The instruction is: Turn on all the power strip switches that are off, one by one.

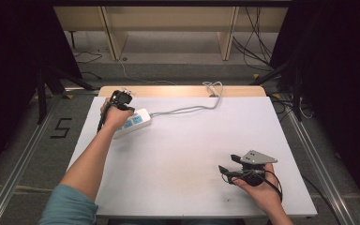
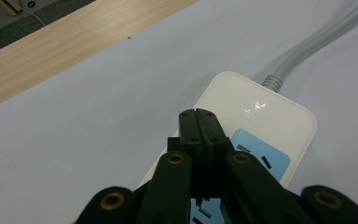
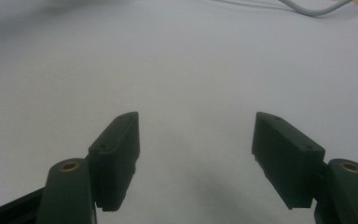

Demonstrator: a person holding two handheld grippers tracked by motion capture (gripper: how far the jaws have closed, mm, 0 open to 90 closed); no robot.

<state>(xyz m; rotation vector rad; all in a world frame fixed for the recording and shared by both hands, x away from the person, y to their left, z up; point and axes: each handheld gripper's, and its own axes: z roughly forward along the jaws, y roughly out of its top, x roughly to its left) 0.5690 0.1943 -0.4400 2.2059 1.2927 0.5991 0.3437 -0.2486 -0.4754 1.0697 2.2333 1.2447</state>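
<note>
A white power strip [image 1: 133, 123] with light blue socket faces lies at the table's far left, and its grey cable [image 1: 187, 110] runs right toward the far edge. My left gripper [image 1: 122, 103] hangs over the strip in a person's hand. In the left gripper view its jaws [image 2: 199, 117] are shut, nothing between them, their tips just above the strip [image 2: 265, 112] near its cable [image 2: 317, 42] end. My right gripper [image 1: 229, 163] rests low over the near right of the table, pointing left. Its jaws [image 3: 196, 120] stand wide open over bare white surface.
The white table top [image 1: 192, 145] has a wooden strip [image 1: 183, 91] along its far edge. The cable loops off that edge at the back [image 1: 213, 86]. Dark stands, a wooden frame and floor cables lie beyond the table.
</note>
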